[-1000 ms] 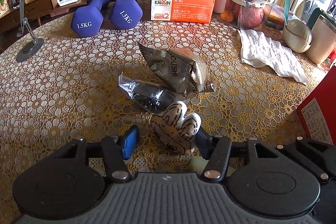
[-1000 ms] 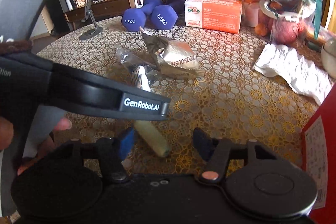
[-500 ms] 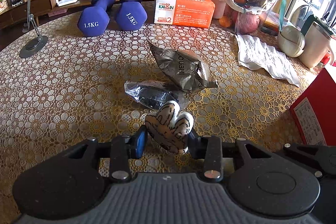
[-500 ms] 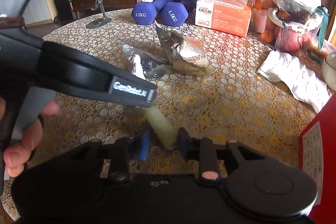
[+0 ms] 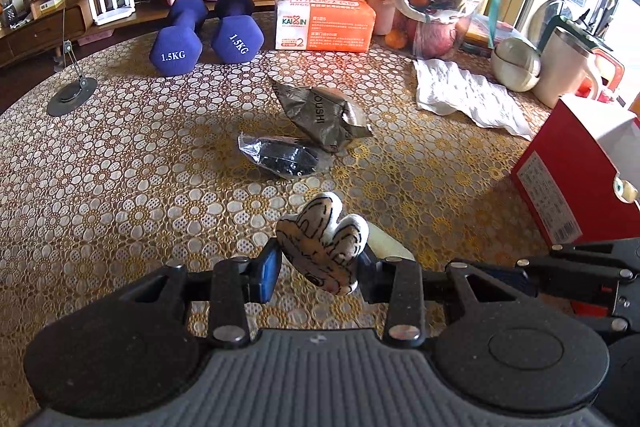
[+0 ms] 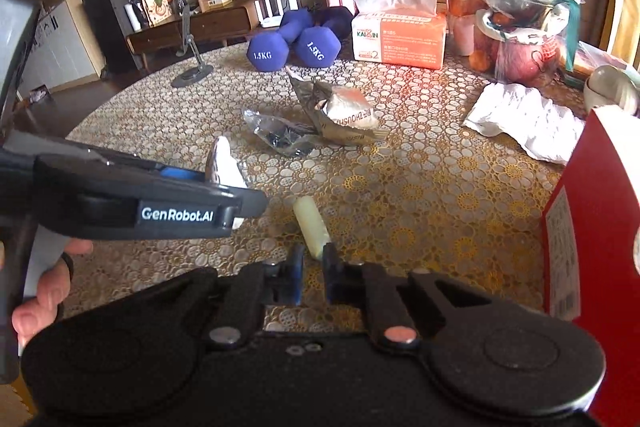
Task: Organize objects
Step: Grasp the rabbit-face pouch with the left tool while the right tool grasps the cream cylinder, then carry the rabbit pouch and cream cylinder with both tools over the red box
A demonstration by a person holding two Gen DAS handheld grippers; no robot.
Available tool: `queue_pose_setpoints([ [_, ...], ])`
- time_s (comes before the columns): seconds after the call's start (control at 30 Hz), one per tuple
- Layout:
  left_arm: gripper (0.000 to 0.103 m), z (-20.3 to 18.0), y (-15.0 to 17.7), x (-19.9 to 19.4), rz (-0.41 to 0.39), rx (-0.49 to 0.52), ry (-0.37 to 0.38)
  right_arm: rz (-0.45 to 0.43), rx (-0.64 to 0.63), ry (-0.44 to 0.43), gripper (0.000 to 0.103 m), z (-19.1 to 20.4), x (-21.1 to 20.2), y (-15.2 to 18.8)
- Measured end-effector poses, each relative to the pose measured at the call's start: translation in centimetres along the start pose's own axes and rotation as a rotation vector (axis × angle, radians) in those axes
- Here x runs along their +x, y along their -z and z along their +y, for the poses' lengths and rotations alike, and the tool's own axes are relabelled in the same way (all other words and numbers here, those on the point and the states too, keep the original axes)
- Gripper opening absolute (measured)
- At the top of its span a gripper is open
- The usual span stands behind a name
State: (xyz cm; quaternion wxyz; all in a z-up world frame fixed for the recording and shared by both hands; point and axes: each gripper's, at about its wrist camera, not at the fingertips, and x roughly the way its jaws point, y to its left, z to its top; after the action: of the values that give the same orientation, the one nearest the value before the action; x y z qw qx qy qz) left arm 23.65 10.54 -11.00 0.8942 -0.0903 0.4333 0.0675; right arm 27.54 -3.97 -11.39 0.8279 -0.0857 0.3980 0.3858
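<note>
My left gripper (image 5: 316, 269) is shut on a small cream plush toy (image 5: 324, 247) with dark line drawings and holds it above the lace tablecloth. The toy also shows edge-on in the right wrist view (image 6: 222, 165), beside the left gripper's body (image 6: 120, 203). My right gripper (image 6: 312, 263) is shut on the near end of a pale yellow tube (image 6: 312, 229), which points away from me. The tube's tip shows in the left wrist view (image 5: 386, 245). A grey foil snack bag (image 5: 320, 115) and a clear packet of dark items (image 5: 280, 157) lie at mid-table.
Two purple 1.5 kg dumbbells (image 5: 204, 35), an orange tissue box (image 5: 324, 23) and bagged fruit (image 5: 432, 3) stand at the back. A crumpled white cloth (image 5: 464, 95), bowls (image 5: 516, 65) and a mug (image 5: 564, 67) are right. A red box (image 5: 580, 171) stands near right. A phone stand (image 5: 72, 95) is left.
Both grippers closed: the left on the plush toy, the right on the yellow tube. Both then lifted and drew back from the packets with their objects.
</note>
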Motion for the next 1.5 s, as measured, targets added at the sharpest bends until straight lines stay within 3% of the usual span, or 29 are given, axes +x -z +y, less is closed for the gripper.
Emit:
queue_pose_setpoints([
  [0.3,0.038,-0.2,0.9,-3.2,-0.020,0.011,0.022,-0.021,-0.039,-0.007,0.011,0.2,-1.3,-0.2],
  [0.47,0.038,0.4,1.3,-3.0,-0.012,0.021,0.009,-0.015,-0.092,0.009,0.029,0.5,0.5,-0.8],
  [0.6,0.038,1.2,1.7,-2.7,-0.013,0.032,0.003,0.014,-0.099,0.005,0.034,0.5,2.7,-1.3],
  [0.93,0.038,2.8,2.3,-2.0,0.003,0.022,0.014,0.045,-0.138,0.006,0.033,0.8,6.3,-1.7],
  [1.5,0.038,2.5,2.8,-1.8,0.018,0.026,0.023,0.060,-0.184,0.048,0.014,1.8,6.6,-1.6],
])
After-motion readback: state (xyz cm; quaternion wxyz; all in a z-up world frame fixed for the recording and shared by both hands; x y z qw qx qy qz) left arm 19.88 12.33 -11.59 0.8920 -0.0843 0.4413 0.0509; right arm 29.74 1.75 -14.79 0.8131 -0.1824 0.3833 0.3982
